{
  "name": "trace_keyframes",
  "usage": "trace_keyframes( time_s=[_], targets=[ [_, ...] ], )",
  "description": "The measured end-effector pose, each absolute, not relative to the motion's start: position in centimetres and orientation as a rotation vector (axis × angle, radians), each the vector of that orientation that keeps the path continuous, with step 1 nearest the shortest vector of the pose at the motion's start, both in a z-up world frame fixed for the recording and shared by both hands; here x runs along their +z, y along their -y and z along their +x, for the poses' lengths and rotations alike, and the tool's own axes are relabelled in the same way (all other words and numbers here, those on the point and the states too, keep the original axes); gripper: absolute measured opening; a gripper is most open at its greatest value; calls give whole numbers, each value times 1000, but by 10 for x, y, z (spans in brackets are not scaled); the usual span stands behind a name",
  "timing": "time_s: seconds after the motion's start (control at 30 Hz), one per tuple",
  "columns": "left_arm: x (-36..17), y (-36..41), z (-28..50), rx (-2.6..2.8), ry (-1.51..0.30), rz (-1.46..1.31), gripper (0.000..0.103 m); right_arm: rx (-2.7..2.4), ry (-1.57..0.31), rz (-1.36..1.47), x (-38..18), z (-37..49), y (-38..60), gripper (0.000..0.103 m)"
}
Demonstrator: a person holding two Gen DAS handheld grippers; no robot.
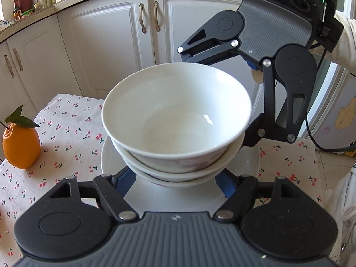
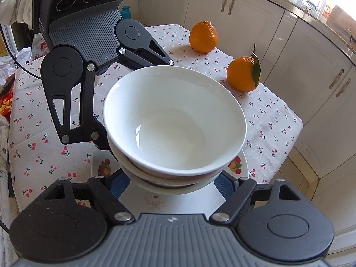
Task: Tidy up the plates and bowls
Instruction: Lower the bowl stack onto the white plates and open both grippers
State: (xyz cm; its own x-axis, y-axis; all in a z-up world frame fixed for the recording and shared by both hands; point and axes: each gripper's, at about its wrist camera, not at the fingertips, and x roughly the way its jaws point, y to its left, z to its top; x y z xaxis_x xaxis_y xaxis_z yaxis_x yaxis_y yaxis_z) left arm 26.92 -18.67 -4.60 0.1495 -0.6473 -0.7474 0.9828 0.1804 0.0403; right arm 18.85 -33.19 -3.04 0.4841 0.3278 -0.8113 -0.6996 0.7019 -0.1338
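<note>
Stack of white bowls (image 1: 175, 120), mouths up, no long axis, over a white plate (image 1: 178, 195) on the cherry-print tablecloth (image 1: 66, 133). Left gripper (image 1: 175, 183) and right gripper (image 2: 171, 184) both clamp the stack's base from opposite sides. Two oranges (image 2: 242, 74) sit beyond the stack; white kitchen cabinets (image 1: 100, 44) behind. No legible labels.

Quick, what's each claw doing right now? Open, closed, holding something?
Left gripper: closed on the bowl stack, pads against its lowest bowl.
Right gripper: closed on the bowl stack too, from the opposite side.
</note>
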Motion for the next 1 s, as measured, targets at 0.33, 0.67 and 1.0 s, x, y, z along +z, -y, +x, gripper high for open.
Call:
trace_keyframes(
  time_s=[0.33, 0.67, 1.0],
  targets=[
    [-48, 187, 272, -1281, -687, 612, 78, 661, -864, -463, -35, 193, 334, 85],
    [-48, 187, 276, -1284, -693, 592, 78, 660, -870, -418, -35, 195, 339, 85],
    [-44, 183, 270, -1271, -654, 601, 92, 659, -860, -393, -35, 193, 341, 98]
  ],
)
